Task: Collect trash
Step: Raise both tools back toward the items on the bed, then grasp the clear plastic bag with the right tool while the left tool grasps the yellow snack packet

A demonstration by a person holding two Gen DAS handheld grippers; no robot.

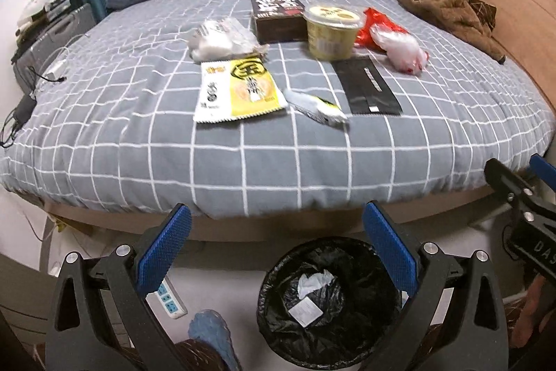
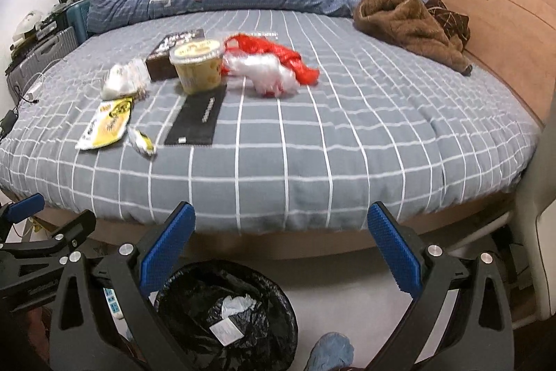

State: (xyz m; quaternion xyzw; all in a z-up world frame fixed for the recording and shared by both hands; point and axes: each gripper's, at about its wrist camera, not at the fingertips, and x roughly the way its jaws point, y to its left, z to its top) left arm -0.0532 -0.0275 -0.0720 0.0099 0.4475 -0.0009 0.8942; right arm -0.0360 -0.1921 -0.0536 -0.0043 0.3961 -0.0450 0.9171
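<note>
Both grippers, left gripper (image 1: 278, 252) and right gripper (image 2: 281, 252), spread wide, gripping nothing, hovering off the near edge of the bed (image 1: 278, 169). Directly below the left gripper, between its blue pads: black-lined trash bin (image 1: 328, 305), white scraps inside. Ahead, well apart on the bedcover: yellow wrapper (image 1: 236, 91), small crumpled packet (image 1: 314, 106), black sachet (image 1: 366, 86), yellow cup (image 1: 332, 30), dark box (image 1: 278, 18), red-and-white plastic bag (image 1: 392, 40).

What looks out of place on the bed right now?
Wrappers, a black pouch, a yellow cup and a red-and-white bag lie scattered on the bed. The bin below holds only a few scraps. Nothing looks spilled.
</note>
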